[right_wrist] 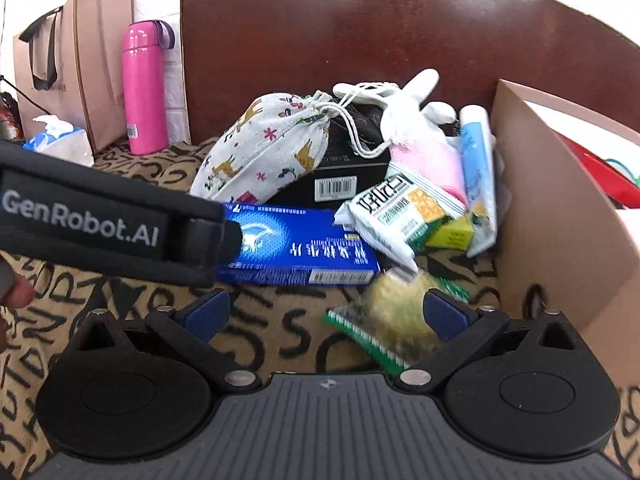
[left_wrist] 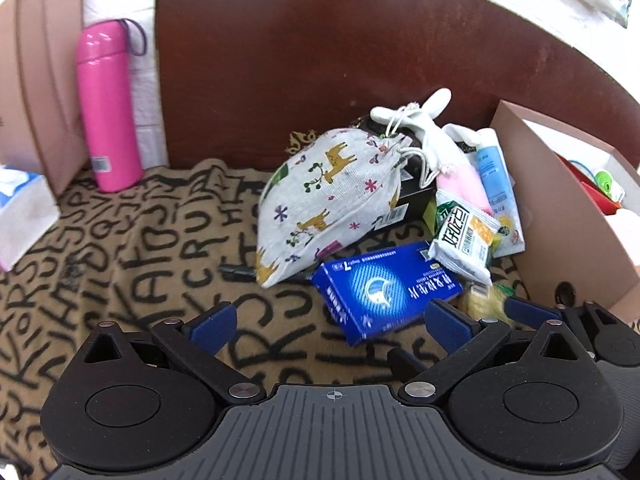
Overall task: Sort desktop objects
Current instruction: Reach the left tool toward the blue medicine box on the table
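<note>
Clutter (left_wrist: 380, 208) against box wall (left_wrist: 560, 208)

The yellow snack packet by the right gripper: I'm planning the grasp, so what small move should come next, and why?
Probably ease the right gripper slightly right and forward, then close. Its jaws are open and the blurred yellow snack packet lies against the right finger, off centre, beside the cardboard box.

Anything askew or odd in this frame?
Yes: the yellow snack packet with green edge is motion-blurred between the open right gripper's fingers, apparently loose. The blue medicine box lies skewed beside the heap.
</note>
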Demonstrator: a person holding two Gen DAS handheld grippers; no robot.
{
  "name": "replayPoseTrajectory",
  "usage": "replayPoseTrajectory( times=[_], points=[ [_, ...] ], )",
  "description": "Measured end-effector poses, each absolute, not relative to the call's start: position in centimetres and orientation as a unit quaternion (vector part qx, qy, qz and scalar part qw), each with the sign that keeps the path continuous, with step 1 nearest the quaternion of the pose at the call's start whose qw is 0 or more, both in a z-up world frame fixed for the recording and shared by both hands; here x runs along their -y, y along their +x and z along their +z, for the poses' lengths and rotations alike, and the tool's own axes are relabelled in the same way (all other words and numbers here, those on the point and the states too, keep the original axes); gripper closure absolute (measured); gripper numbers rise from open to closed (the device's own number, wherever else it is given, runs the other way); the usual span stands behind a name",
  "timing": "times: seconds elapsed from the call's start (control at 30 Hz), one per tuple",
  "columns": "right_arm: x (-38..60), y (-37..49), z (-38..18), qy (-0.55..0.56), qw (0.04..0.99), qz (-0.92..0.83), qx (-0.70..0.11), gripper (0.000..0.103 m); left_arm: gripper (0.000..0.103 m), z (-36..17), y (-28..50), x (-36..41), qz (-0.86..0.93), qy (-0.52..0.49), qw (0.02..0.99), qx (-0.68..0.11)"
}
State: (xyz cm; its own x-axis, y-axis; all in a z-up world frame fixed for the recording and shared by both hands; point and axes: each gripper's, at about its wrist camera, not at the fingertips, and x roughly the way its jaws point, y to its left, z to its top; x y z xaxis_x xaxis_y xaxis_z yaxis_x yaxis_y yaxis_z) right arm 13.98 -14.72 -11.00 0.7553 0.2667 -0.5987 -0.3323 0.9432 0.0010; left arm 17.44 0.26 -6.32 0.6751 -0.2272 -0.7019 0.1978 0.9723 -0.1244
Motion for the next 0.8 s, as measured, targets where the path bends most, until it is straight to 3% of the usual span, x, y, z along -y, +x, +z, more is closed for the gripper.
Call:
replayPoseTrajectory(
  times=[0.43, 0.53, 0.63, 0.67, 0.73, 0.8],
  points=[
    [14.4, 18.8, -12.9, -0.094, 0.922, 0.22, -0.303, 0.004, 0.008, -9.2, 23.1, -0.3, -0.164, -0.057, 0.884, -0.434],
    [14.4, 19.2, -13.1, -0.077, 0.92, 0.238, -0.301, 0.009, 0.016, -9.1, 23.2, -0.8, -0.18, -0.081, 0.882, -0.428],
    [14.2, 19.9, -13.4, -0.064, 0.916, 0.249, -0.308, 0.008, 0.016, -9.3, 23.7, -0.5, -0.181, -0.077, 0.882, -0.429],
    [14.0, 19.9, -13.3, -0.066, 0.916, 0.249, -0.307, 0.009, 0.019, -9.4, 24.0, -0.4, -0.183, -0.082, 0.88, -0.431],
    [13.8, 19.3, -13.1, -0.075, 0.913, 0.26, -0.305, 0.023, 0.036, -9.5, 24.1, -0.6, -0.187, -0.1, 0.878, -0.428],
    [13.9, 18.7, -12.9, -0.073, 0.914, 0.258, -0.305, 0.03, 0.042, -9.3, 23.7, -0.9, -0.174, -0.111, 0.883, -0.422]
  ],
)
